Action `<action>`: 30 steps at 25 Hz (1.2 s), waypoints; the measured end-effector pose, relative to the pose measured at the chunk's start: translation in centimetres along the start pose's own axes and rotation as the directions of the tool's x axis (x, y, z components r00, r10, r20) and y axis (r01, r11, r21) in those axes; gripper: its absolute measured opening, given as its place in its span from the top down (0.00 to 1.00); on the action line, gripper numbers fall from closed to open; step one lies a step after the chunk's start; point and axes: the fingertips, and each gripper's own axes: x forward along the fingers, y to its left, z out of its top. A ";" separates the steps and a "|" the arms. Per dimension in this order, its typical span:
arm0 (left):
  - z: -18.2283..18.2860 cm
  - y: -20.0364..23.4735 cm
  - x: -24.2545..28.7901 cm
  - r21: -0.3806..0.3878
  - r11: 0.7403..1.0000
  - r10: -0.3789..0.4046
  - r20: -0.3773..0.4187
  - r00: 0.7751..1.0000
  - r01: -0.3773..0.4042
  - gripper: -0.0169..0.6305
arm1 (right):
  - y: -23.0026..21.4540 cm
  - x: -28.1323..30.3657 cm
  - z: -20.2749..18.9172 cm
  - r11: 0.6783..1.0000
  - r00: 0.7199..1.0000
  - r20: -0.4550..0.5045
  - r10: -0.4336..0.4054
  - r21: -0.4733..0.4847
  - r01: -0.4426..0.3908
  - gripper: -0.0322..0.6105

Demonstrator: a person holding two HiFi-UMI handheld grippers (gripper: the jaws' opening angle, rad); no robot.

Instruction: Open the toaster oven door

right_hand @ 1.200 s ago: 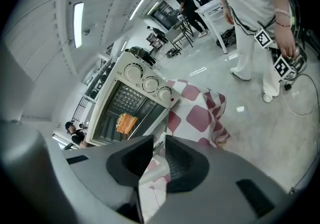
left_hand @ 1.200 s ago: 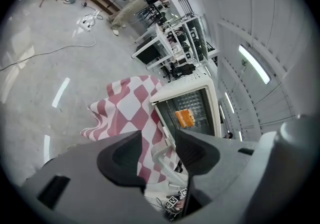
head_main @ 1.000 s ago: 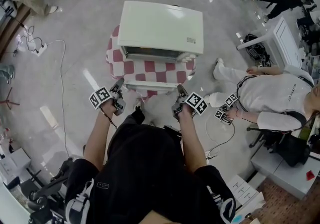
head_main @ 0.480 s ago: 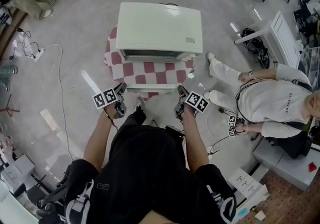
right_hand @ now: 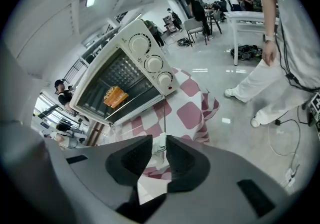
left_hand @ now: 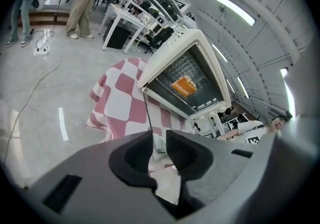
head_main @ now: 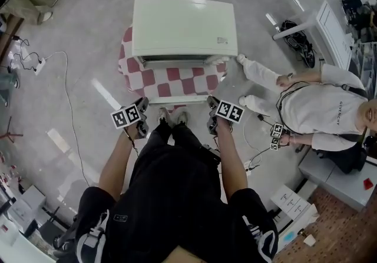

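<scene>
The cream metal toaster oven (head_main: 184,23) stands on a red-and-white checked cloth (head_main: 132,70), its glass door (head_main: 177,82) lowered about level. The left gripper (head_main: 143,103), jaws just closed, clamps one end of the white bar handle (head_main: 177,100). The right gripper (head_main: 211,103), jaws just opening, loosely brackets the other. The opening looks essentially done, so the next move is to let go cleanly without jolting the door.

Red-and-white checked cloth (head_main: 177,76), upper centre, hanging in folds over low stand. Glossy grey floor (head_main: 88,38). Power strip (head_main: 36,66) at left edge, white cable (head_main: 69,100) trailing down frame. Person in white (head_main: 330,115) at right edge, legs stretched toward cloth. White table (head_main: 321,23) upper right. White boxes (head_main: 291,215) lower right. Bystander's legs (head_main: 26,3) upper left.
</scene>
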 end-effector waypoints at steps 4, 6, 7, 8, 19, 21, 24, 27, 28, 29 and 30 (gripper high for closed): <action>-1.0 1.2 0.9 0.066 0.997 0.045 -0.029 0.999 -0.043 0.84 | -0.9 1.3 -1.2 0.999 0.999 -0.041 -0.027 -0.037 0.026 0.79; -1.7 1.7 1.4 0.090 0.994 0.071 -0.042 0.997 -0.067 0.83 | -1.4 1.9 -1.7 0.997 0.997 -0.059 -0.047 -0.069 0.043 0.78; -1.9 2.0 1.6 0.100 0.992 0.085 -0.047 0.995 -0.080 0.83 | -1.6 2.1 -1.9 0.994 0.996 -0.068 -0.060 -0.092 0.054 0.78; -2.1 2.2 1.8 0.109 0.990 0.099 -0.053 0.994 -0.093 0.83 | -1.7 2.3 -2.2 0.991 0.994 -0.078 -0.074 -0.118 0.065 0.78; -4.2 4.8 4.0 0.149 0.969 0.215 -0.098 0.972 -0.199 0.83 | -3.2 5.3 -4.2 0.935 0.964 -0.192 -0.182 -0.337 0.109 0.78; -4.3 4.9 4.1 0.175 0.958 0.244 -0.090 0.966 -0.226 0.83 | -3.2 5.6 -4.3 0.924 0.962 -0.200 -0.189 -0.369 0.105 0.78; -4.4 5.1 4.2 0.241 0.931 0.299 -0.072 0.952 -0.274 0.82 | -3.2 5.9 -4.6 0.903 0.959 -0.204 -0.197 -0.419 0.096 0.78; -4.4 5.1 4.4 0.275 0.911 0.332 -0.050 0.942 -0.307 0.82 | -3.1 6.1 -4.5 0.881 0.958 -0.203 -0.200 -0.465 0.085 0.77; -4.3 5.1 4.3 0.283 0.907 0.339 -0.046 0.940 -0.313 0.82 | -3.0 6.2 -4.5 0.874 0.958 -0.205 -0.200 -0.479 0.080 0.77; -4.3 5.2 4.3 0.295 0.900 0.348 -0.045 0.936 -0.320 0.82 | -3.0 6.2 -4.5 0.868 0.958 -0.206 -0.200 -0.490 0.076 0.77; -4.3 5.3 4.2 0.313 0.891 0.359 -0.046 0.932 -0.328 0.82 | -3.0 6.2 -4.4 0.863 0.958 -0.205 -0.201 -0.499 0.075 0.77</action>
